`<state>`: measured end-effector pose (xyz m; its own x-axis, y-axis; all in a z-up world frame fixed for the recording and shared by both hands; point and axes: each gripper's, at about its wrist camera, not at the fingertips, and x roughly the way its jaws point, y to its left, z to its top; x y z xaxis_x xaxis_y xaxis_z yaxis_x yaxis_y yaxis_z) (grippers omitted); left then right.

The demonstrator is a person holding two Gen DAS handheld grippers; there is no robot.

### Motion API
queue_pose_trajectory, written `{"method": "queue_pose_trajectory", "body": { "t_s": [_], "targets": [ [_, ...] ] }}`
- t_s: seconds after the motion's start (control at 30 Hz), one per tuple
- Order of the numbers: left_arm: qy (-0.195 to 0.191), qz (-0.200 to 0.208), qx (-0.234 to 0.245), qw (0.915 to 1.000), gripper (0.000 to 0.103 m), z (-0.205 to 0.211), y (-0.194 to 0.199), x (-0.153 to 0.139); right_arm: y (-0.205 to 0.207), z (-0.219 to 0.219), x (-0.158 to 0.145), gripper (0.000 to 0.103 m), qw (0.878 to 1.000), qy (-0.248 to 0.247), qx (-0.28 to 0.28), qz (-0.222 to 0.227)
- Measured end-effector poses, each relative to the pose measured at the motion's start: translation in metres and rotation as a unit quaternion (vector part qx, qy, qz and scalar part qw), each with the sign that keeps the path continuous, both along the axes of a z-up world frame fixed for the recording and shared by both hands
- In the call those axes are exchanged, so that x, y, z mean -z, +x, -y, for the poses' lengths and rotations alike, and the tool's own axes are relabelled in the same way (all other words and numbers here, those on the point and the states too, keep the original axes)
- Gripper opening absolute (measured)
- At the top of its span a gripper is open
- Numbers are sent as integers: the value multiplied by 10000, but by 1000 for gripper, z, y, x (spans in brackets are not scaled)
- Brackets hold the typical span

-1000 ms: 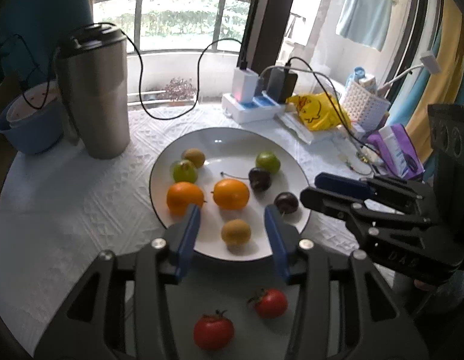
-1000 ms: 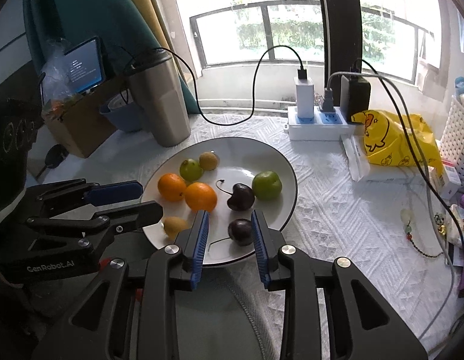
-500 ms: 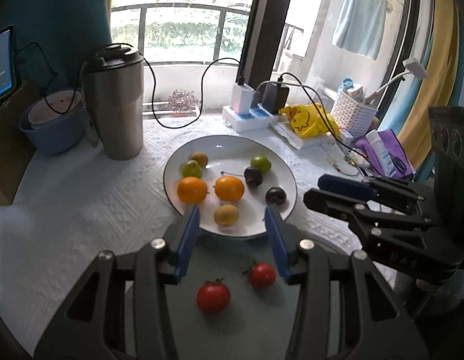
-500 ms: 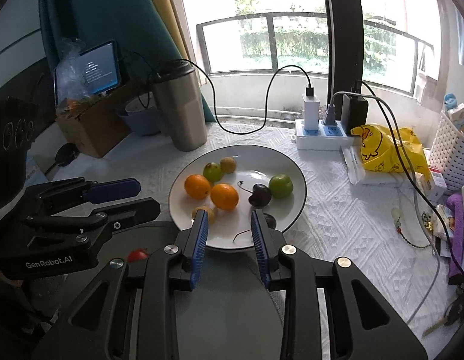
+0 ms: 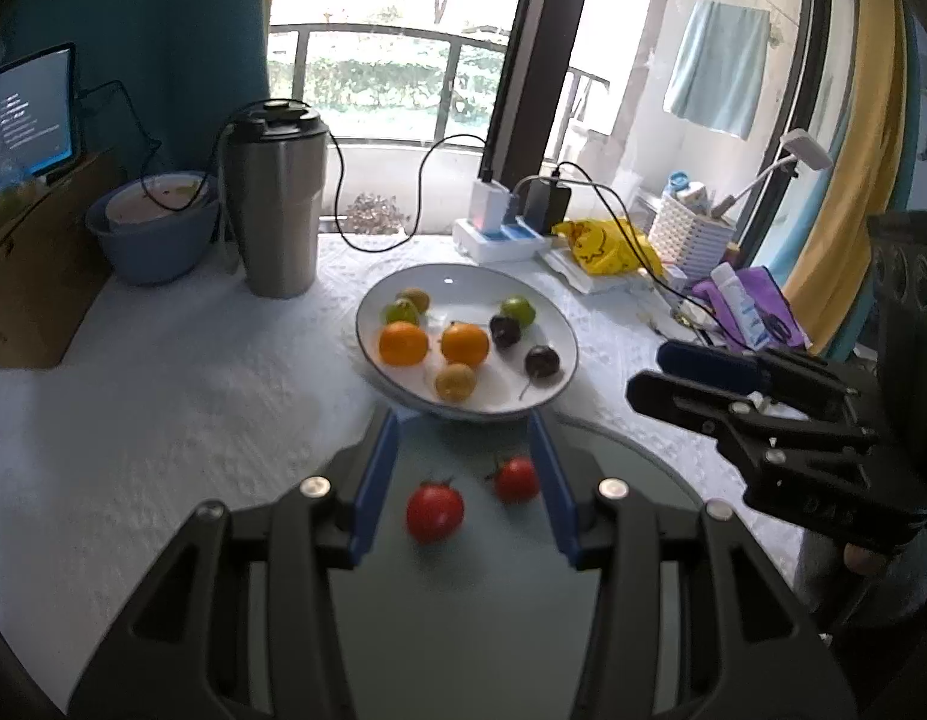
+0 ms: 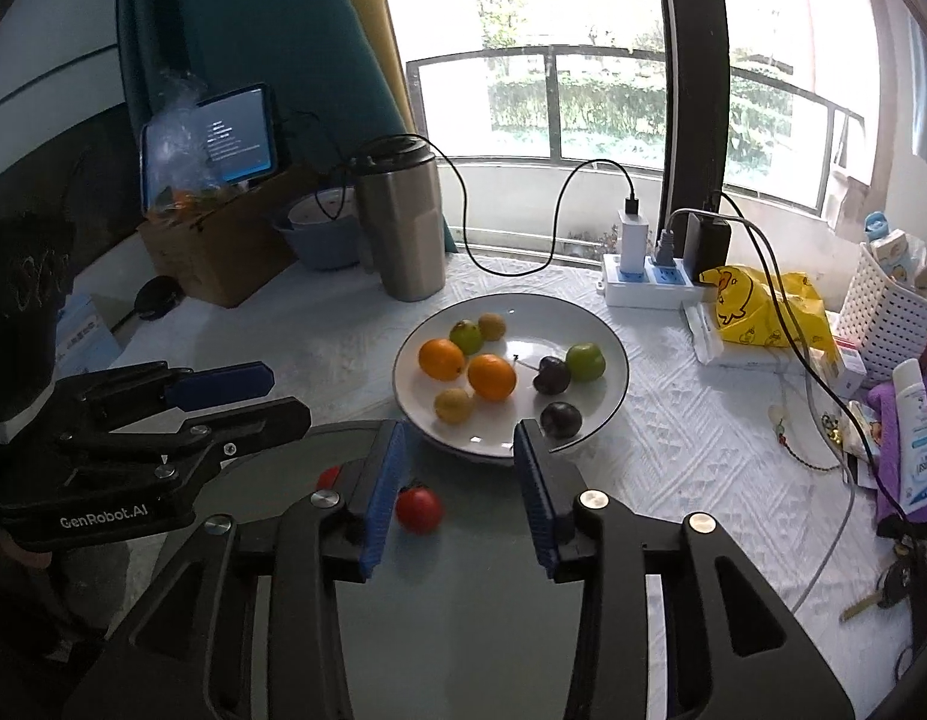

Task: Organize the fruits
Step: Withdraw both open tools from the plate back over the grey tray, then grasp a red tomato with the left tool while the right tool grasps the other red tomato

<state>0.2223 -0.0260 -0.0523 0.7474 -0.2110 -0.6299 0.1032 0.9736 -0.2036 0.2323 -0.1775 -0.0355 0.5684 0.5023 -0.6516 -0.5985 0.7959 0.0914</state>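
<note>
Pulling back from a round white plate with a thin dark rim, both hand-held tongs now sit farther from the fruit than a second ago: the plate looks smaller in both wrist views and more of the white textured tablecloth shows around it. The left gripper, black with blue pads, has its jaws apart and empty, at the same gap as before. The right gripper, also black with blue pads, has just been opening its jaws, and nothing lies between them. On the plate rest two oranges, two small green fruits, two small yellowish-brown fruits and two dark purple cherries with stems, none of them touched by either tool. Just in front of the plate, on a dark grey round mat or tray, lie two small red tomatoes, side by side but apart, now fully in the left view between the left tongs' blue pads, though lower down on the mat and not gripped. Judging from this, the dark cherry nearest the right tongs was probably just set down, and the tomatoes may be sorted next. A tall steel tumbler stands behind the plate.
</note>
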Motion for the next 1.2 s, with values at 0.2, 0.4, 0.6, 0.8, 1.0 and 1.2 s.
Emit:
{"method": "queue_pose_trajectory", "body": {
  "t_s": [0.2, 0.4, 0.6, 0.8, 1.0, 1.2],
  "targets": [
    [15, -71, -28, 10000, 47, -4, -23, 14, -19, -2, 12, 40, 10000, 22, -3, -57],
    [28, -326, -33, 9995, 47, -8, -34, 40, -27, -9, 39, 40, 9995, -51, -18, -308],
    [-13, -510, -39, 9987, 47, -10, -28, 58, -20, -16, 61, 41, 9985, -165, -2, -529],
    [-68, -683, -66, 9976, 47, -13, -13, 71, -7, -24, 78, 41, 9970, -272, -24, -725],
    [0, -795, -8, 9968, 47, -10, 3, 75, 12, -33, 83, 42, 9957, -305, -91, -869],
    [183, -820, 113, 9964, 47, -2, 15, 75, 22, -41, 87, 41, 9941, -358, -252, -996]
  ]
}}
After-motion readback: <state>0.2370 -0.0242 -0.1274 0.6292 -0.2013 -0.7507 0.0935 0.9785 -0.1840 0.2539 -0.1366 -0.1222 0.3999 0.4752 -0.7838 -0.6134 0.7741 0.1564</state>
